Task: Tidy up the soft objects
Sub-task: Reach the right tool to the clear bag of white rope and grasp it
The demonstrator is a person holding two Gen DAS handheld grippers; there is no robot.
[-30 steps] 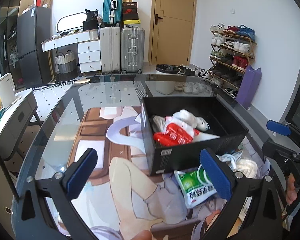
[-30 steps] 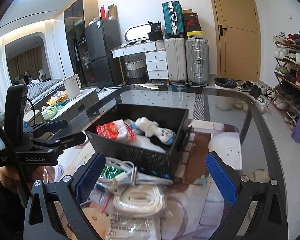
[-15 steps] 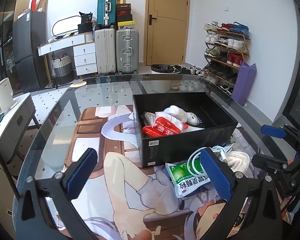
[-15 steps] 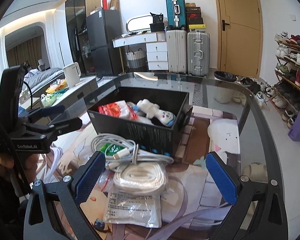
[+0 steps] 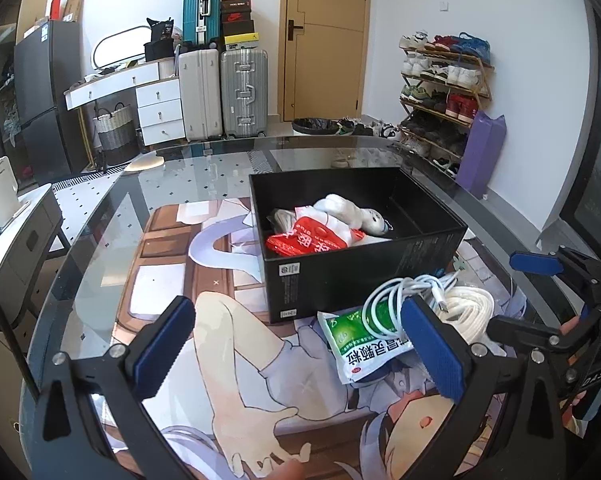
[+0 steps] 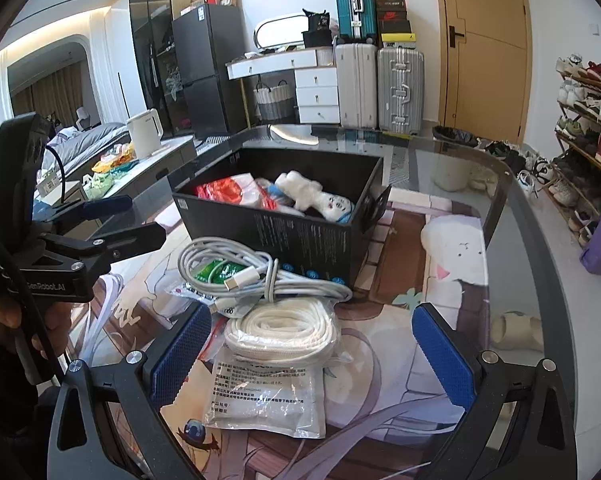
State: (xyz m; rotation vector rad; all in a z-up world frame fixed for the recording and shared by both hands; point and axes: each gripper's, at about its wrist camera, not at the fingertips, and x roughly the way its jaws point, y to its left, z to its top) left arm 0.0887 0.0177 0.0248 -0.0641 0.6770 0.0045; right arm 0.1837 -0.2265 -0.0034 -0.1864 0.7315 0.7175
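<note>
Left hand-held gripper [image 5: 296, 342] has its jaws spread wide and empty, hovering over the counter [image 5: 112, 240] short of the box [image 5: 364, 268]. Right hand-held gripper [image 6: 312, 350] is likewise wide apart and holds nothing, with the rope [image 6: 284, 328] lying between its pads [image 6: 180, 356].

Open room: bare mat [image 5: 160, 280] left of the box, and more bare mat right of the box in the right wrist view. Counter's glass edge curves round behind the box; the box sits well in from it.

Box is black, lid off. Inside: red packet [image 5: 308, 242], white plush doll [image 5: 352, 214], and some other pale bags underneath, hard to make out. Far half of the box floor shows bare.

Outside, against the box's near wall, a loose pile: green packet [image 5: 364, 348], white cable [image 6: 260, 276] coiled on top of it, bagged rope just beside that, and a clear printed pouch [image 6: 264, 400] touching the rope's near side.

Counter is glass over an anime-print mat. Room behind: suitcases [image 5: 224, 92], white drawers [image 5: 158, 114], wooden door [image 5: 324, 40], shoe rack [image 5: 444, 92] on the right, kettle [image 6: 144, 134] on a side cabinet.
</note>
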